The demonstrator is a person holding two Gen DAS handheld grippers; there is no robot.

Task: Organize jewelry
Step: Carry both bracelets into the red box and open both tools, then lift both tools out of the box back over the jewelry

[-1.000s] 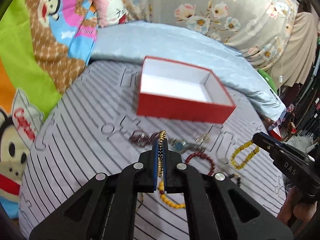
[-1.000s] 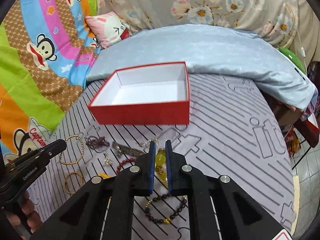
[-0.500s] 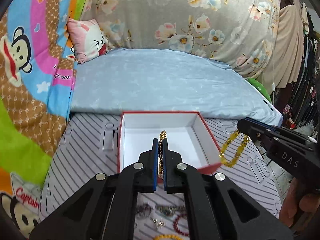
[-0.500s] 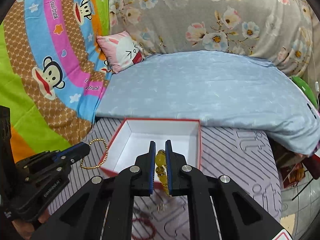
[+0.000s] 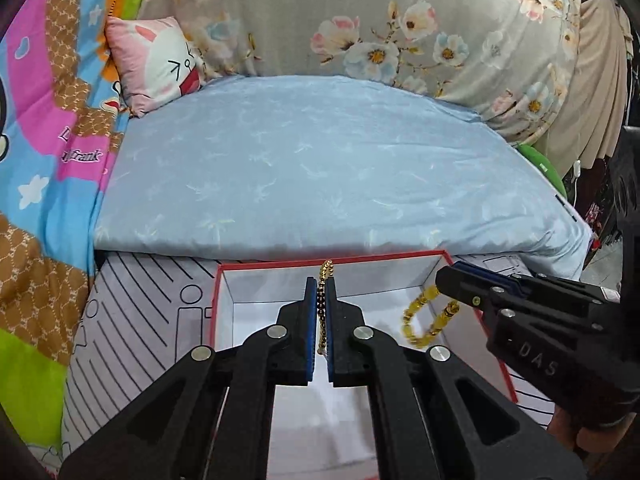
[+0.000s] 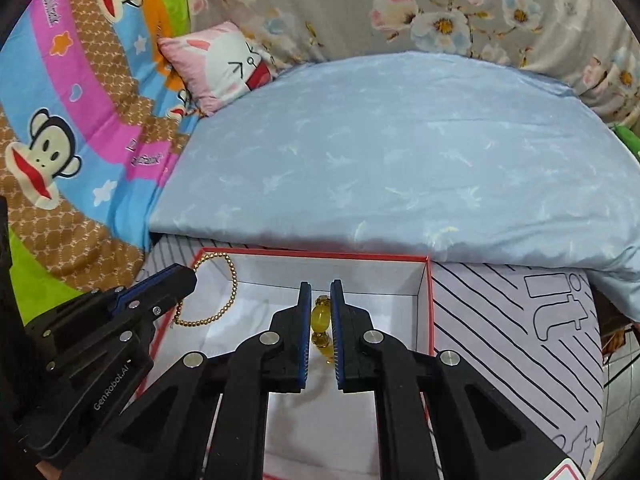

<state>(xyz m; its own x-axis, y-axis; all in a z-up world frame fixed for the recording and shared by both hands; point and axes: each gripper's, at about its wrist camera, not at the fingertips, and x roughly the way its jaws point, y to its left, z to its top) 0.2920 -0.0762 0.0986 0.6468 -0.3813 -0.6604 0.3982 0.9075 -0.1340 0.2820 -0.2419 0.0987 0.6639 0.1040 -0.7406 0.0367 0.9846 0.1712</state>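
Left jaws: the left gripper [image 5: 319, 300] is pinched narrow on a gold bead bracelet [image 5: 322, 308], whose loop also hangs in the left of the right wrist view [image 6: 218, 300].
Right jaws: the right gripper [image 6: 321, 308] is clamped on a yellow bead bracelet [image 6: 321, 334]; in the left wrist view its loop dangles at centre right [image 5: 424, 320].
Task's things: both bracelets hang above the open interior of the red box [image 5: 216, 300], lower centre of each frame.
Progress: judging by this, two pieces are carried over the box and neither is released yet. Letting them go is the step in hand.
Left to do: I cannot tell how much other jewelry waits, since none shows outside the box in these views.
Box contents: white floor [image 6: 320, 420] looks bare where visible, though the grippers hide much of it.
Box position: it sits on a grey striped mat [image 6: 512, 320], its far wall just beside the pale blue bedding [image 5: 320, 168].
Background: cartoon blanket [image 6: 60, 120] upper left, pink pillow [image 5: 156, 64] beside it.
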